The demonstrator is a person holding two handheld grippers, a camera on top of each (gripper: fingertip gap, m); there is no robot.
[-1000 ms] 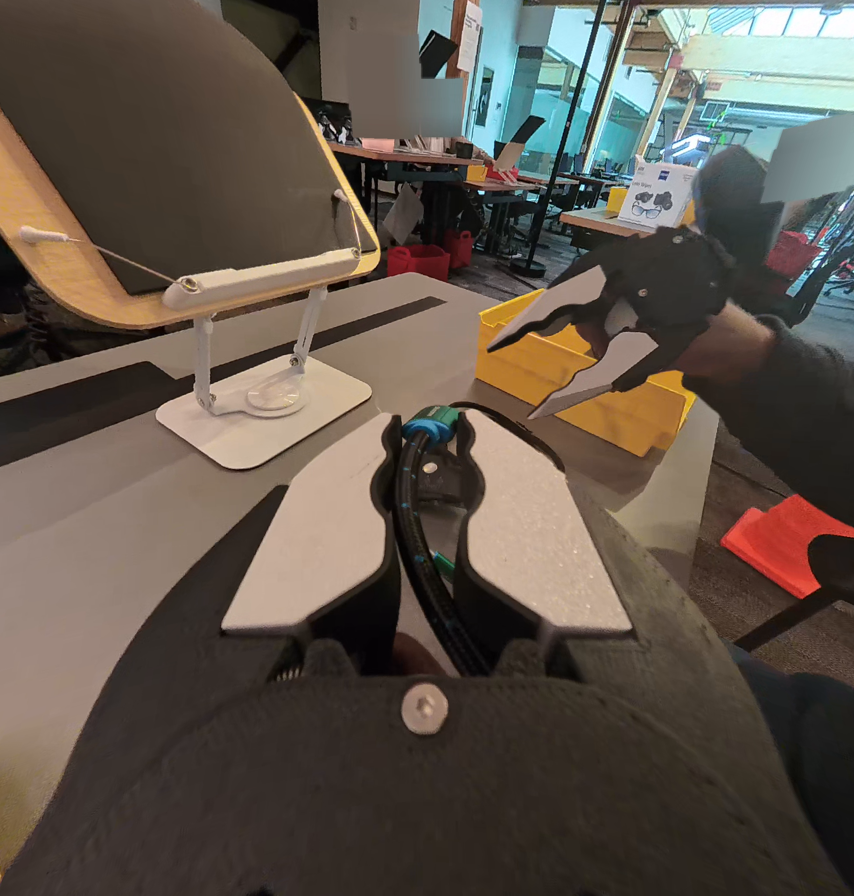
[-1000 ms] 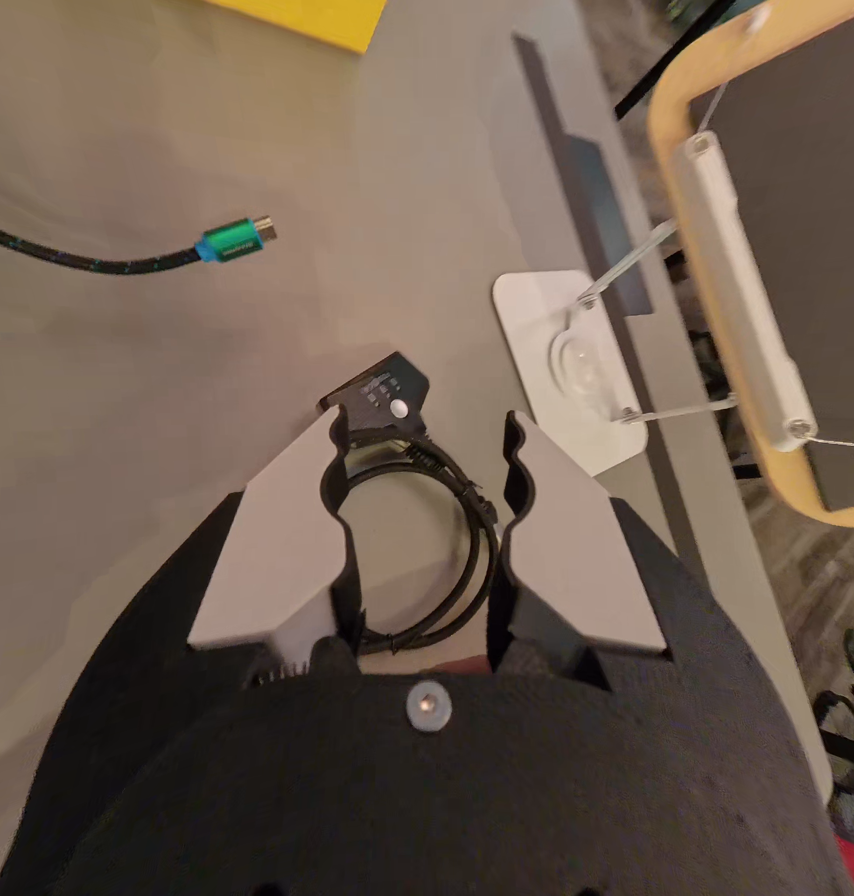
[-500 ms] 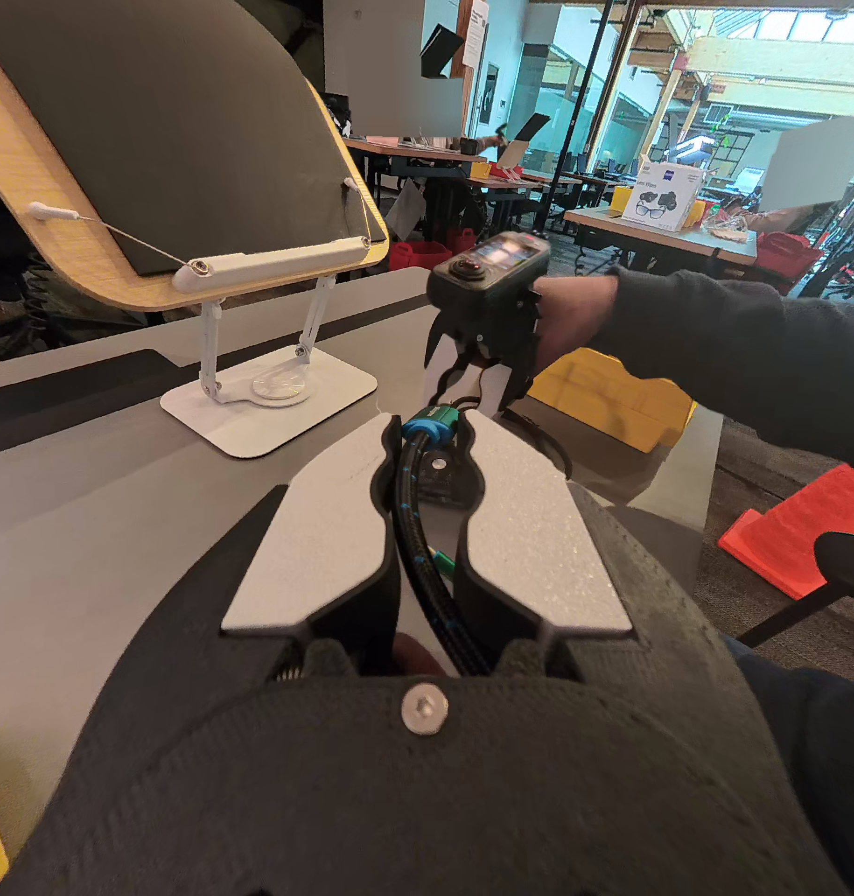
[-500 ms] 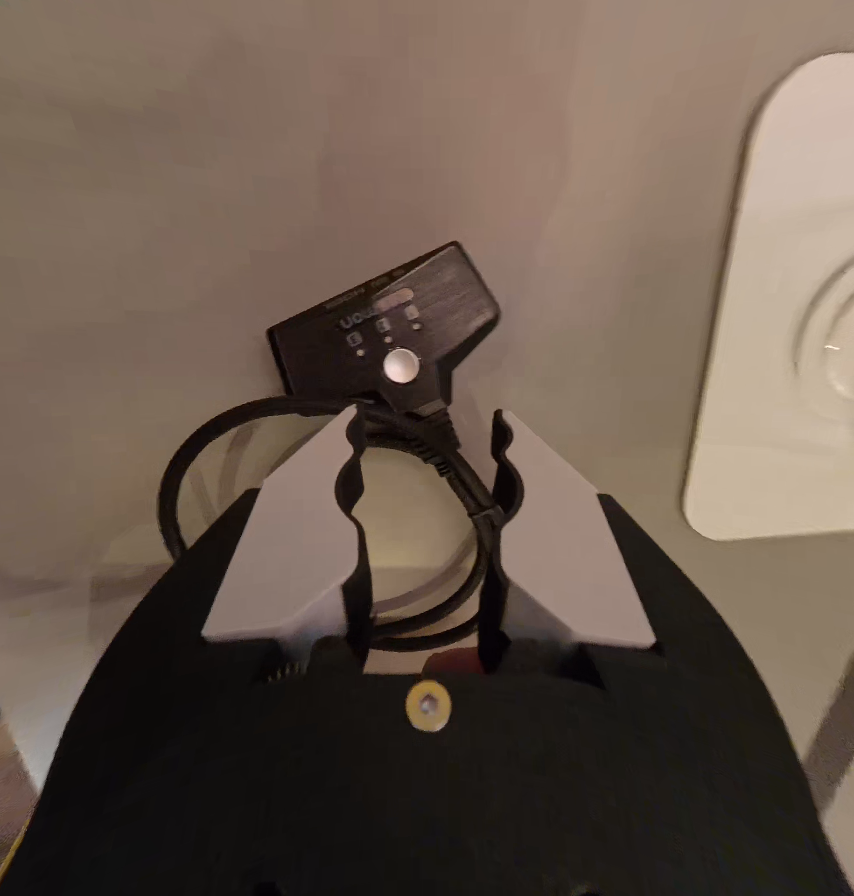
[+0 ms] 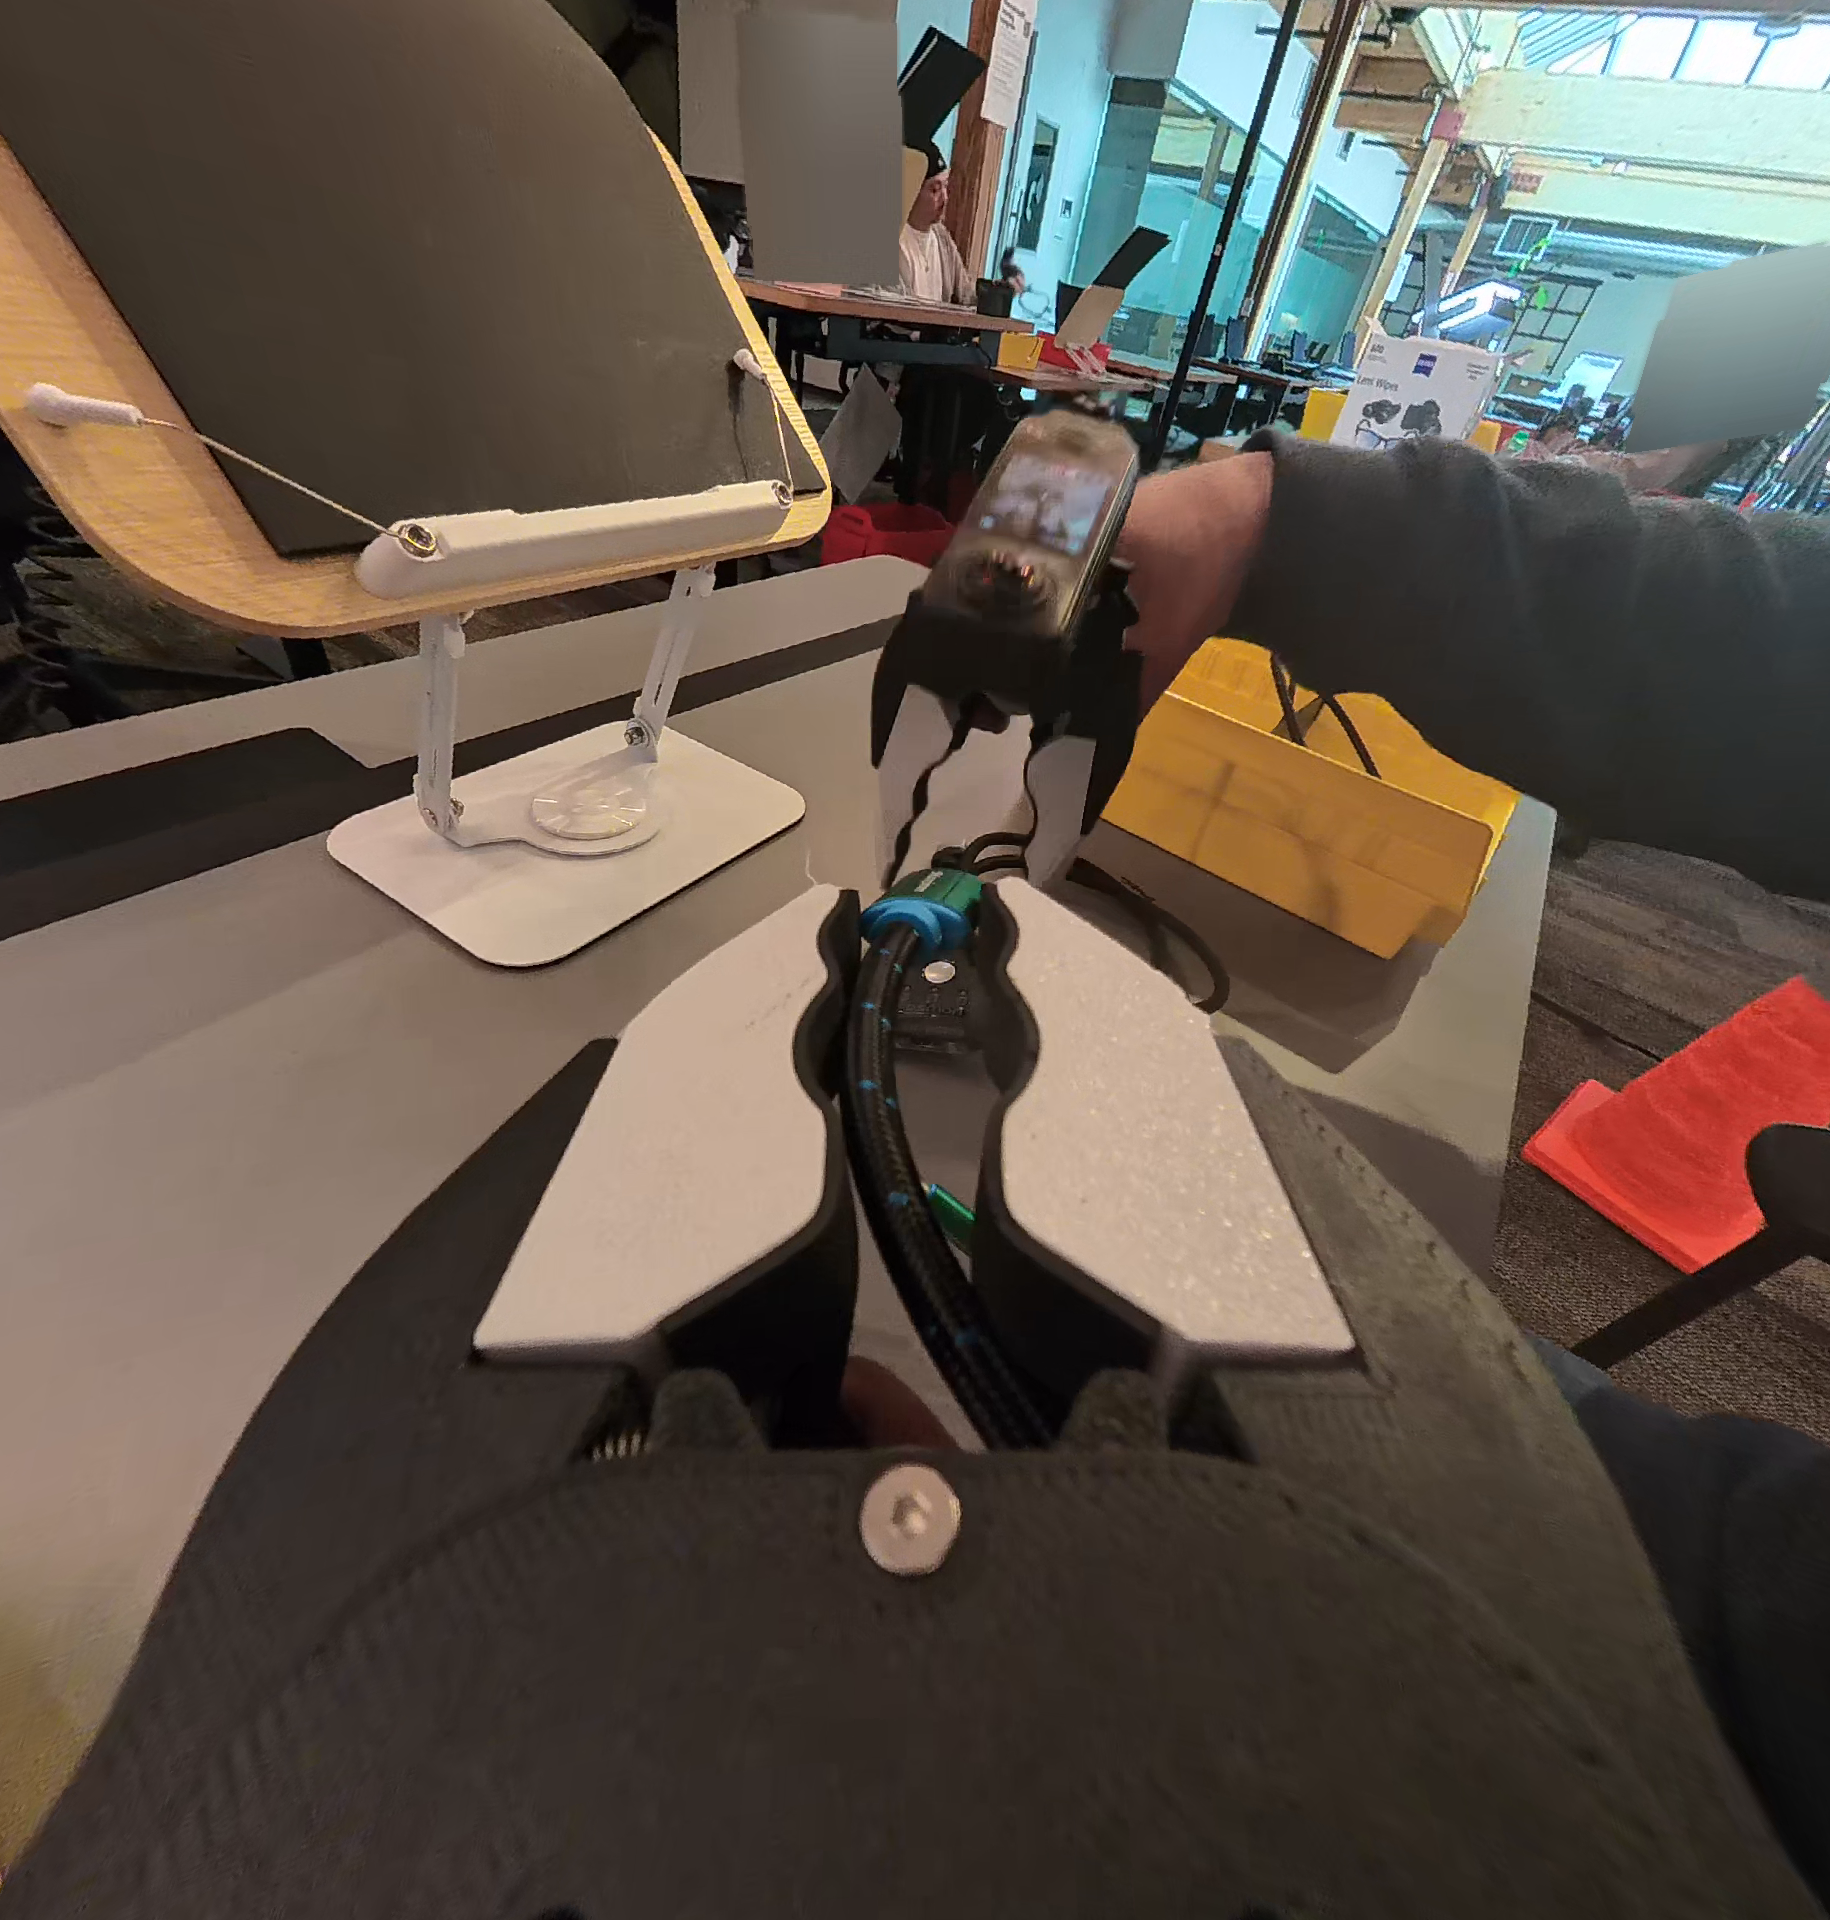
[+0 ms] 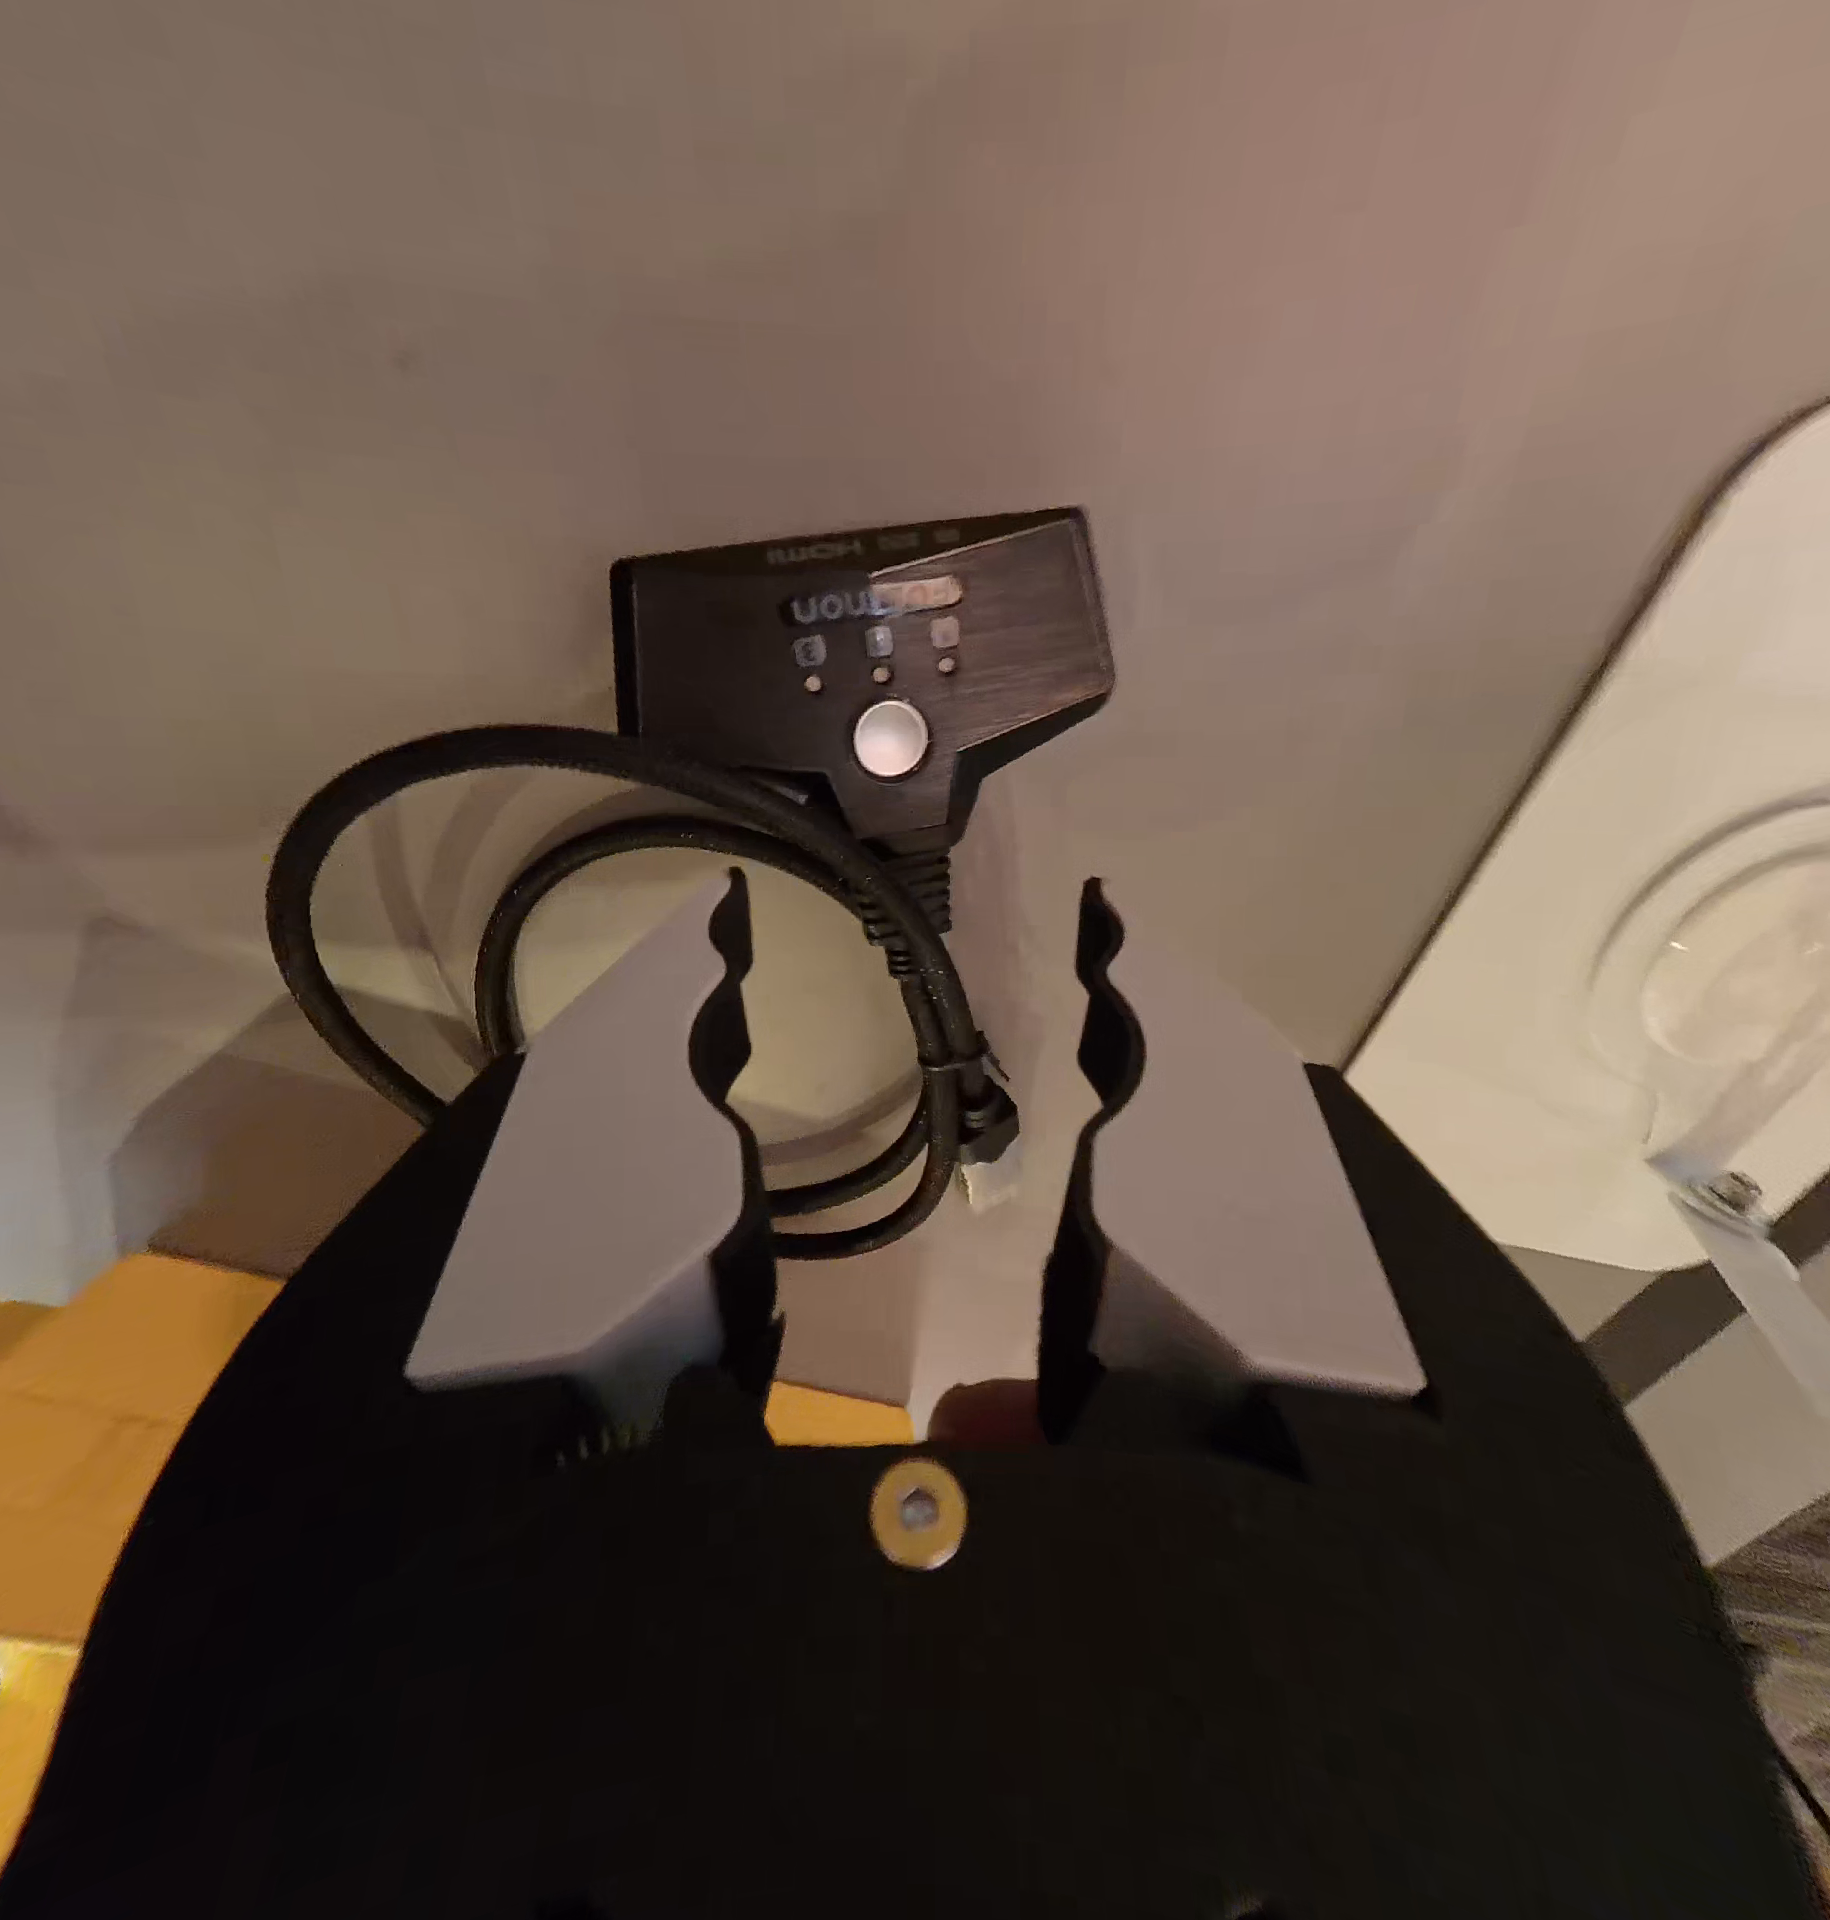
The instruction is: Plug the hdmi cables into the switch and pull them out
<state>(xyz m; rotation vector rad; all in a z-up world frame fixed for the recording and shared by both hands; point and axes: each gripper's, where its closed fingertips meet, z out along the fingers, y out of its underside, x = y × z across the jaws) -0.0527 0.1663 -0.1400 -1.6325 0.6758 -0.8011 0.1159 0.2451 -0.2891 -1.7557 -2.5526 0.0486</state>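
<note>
My left gripper (image 5: 921, 909) is shut on the braided black HDMI cable (image 5: 880, 1091), just behind its green and blue plug (image 5: 932, 894), and holds it above the grey table. The black switch (image 5: 932, 1008) lies below the plug. It also shows in the right wrist view (image 6: 859, 644), with a silver button and its own black lead coiled beside it (image 6: 391, 831). My right gripper (image 6: 913, 894) is open and empty, pointing down over that lead just short of the switch. It also shows in the left wrist view (image 5: 978, 821). A second green plug (image 5: 947, 1210) lies on the table.
A wood-rimmed dark board on a white stand (image 5: 578, 842) stands at the left, and its base (image 6: 1617, 831) lies right of the switch. A yellow bin (image 5: 1306, 821) sits at the table's right edge. A red object (image 5: 1669, 1143) lies on the floor. Across from one pair of fingers to the other is roughly 25 centimeters.
My right gripper swung in from the right, turned downward and came to rest over the switch's coiled lead, staying open. My left gripper kept its hold on the plug and barely moved.
</note>
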